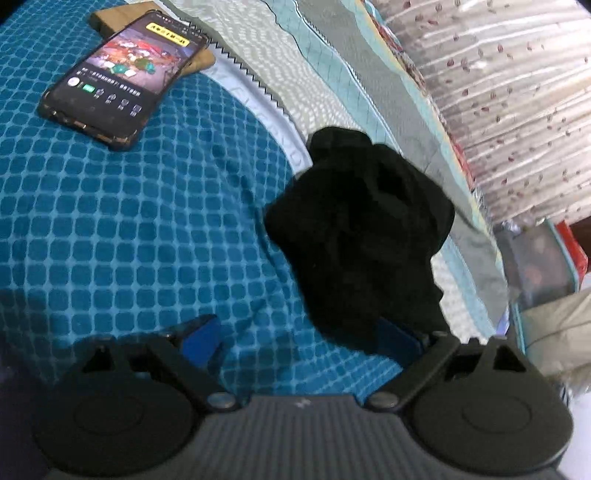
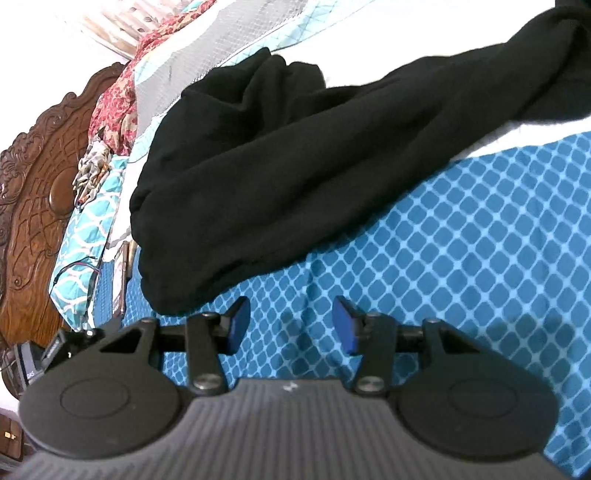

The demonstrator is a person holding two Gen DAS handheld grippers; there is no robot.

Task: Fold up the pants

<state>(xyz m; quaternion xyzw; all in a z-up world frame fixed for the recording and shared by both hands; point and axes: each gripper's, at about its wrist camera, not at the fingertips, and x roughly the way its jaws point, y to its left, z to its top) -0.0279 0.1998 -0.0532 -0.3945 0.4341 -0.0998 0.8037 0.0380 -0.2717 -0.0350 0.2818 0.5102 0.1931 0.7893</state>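
Observation:
The black pants [image 1: 362, 229] lie bunched on the blue checked sheet [image 1: 129, 221] in the left wrist view, one end draped over the right finger of my left gripper [image 1: 299, 341]. Its jaws stand wide apart and the pads [image 1: 201, 339] press on nothing. In the right wrist view the pants [image 2: 277, 166] stretch as a long crumpled band from the upper right down to the left. Their lower edge ends just ahead of my right gripper [image 2: 291, 325]. That gripper is half open, with only the sheet [image 2: 461, 240] showing between its fingers.
A phone [image 1: 122, 74] with a lit screen rests on a brown block [image 1: 122, 14] at the far left. Striped and patterned bedding [image 1: 498, 92] is piled along the right. A carved wooden headboard [image 2: 33, 184] and a teal pillow [image 2: 81, 236] stand at the left.

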